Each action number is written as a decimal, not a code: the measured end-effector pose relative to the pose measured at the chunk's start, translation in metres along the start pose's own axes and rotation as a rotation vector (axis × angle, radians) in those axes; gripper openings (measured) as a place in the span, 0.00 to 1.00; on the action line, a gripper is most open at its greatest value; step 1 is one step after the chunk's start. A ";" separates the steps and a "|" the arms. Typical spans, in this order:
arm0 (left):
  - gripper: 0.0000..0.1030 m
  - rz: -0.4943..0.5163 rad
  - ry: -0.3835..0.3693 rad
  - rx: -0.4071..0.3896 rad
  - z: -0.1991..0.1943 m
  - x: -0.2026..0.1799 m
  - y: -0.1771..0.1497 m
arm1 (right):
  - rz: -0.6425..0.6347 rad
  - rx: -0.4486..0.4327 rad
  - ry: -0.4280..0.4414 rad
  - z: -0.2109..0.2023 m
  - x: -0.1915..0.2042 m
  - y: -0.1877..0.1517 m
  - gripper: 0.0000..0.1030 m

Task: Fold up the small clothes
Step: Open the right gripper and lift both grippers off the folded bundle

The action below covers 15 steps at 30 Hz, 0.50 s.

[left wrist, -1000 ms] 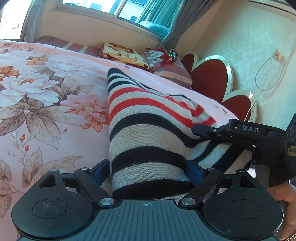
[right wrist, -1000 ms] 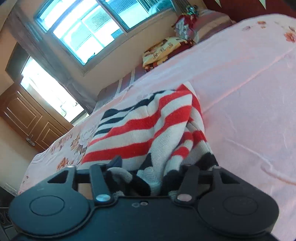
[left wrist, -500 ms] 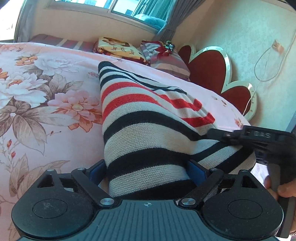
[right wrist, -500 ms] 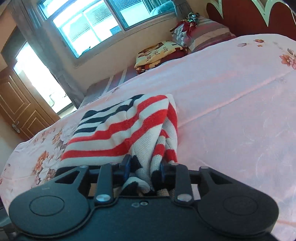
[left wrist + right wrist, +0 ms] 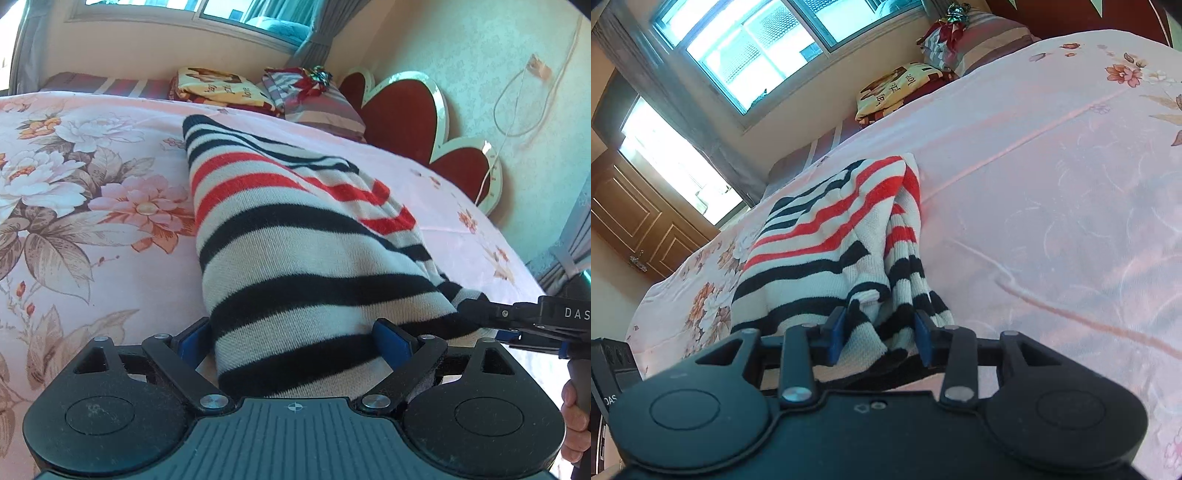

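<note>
A knit sweater [image 5: 295, 240] striped in cream, black and red lies folded lengthwise on the floral pink bed [image 5: 110, 288]. My left gripper [image 5: 291, 332] stands wide open, and the sweater's near end fills the gap between its blue pads. My right gripper [image 5: 880, 332] has a bunched corner of the sweater [image 5: 820, 251] between its pads while its jaws are opening. In the left wrist view the right gripper [image 5: 476, 314] reaches in from the right edge onto that near right corner. A hand [image 5: 574, 413] holds its handle.
Two pillows [image 5: 218, 86] and a red heart-shaped headboard [image 5: 399, 110] stand at the bed's far end. A window [image 5: 757, 48] and a wooden door [image 5: 635, 221] lie beyond the bed. Open bedsheet [image 5: 1052, 184] stretches right of the sweater.
In the left wrist view the right gripper has slid right and lower, out to the sweater's near right corner. Its pads stand further apart than half a second ago. The left gripper barely moved.
</note>
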<state>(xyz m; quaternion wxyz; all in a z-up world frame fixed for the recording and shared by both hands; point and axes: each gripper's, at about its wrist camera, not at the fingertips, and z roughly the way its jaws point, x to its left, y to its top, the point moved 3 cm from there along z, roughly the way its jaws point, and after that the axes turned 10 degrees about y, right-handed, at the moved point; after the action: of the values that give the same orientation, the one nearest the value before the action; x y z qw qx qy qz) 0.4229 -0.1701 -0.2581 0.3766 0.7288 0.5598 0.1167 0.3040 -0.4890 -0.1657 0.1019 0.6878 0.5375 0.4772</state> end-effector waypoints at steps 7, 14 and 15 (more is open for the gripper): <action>0.86 0.145 0.015 0.014 0.000 -0.007 -0.005 | -0.101 0.016 -0.148 0.010 -0.004 -0.010 0.13; 0.84 0.096 -0.017 0.039 -0.018 0.008 -0.004 | -0.128 0.016 -0.177 0.002 0.005 -0.005 0.31; 0.84 0.069 -0.027 0.030 -0.023 0.010 -0.001 | -0.137 -0.003 -0.161 -0.002 0.011 -0.002 0.32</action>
<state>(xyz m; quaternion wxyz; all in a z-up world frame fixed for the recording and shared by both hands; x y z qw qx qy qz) 0.4126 -0.1513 -0.2453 0.3690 0.7547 0.5309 0.1116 0.3008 -0.4800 -0.1596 0.1781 0.6852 0.5728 0.4132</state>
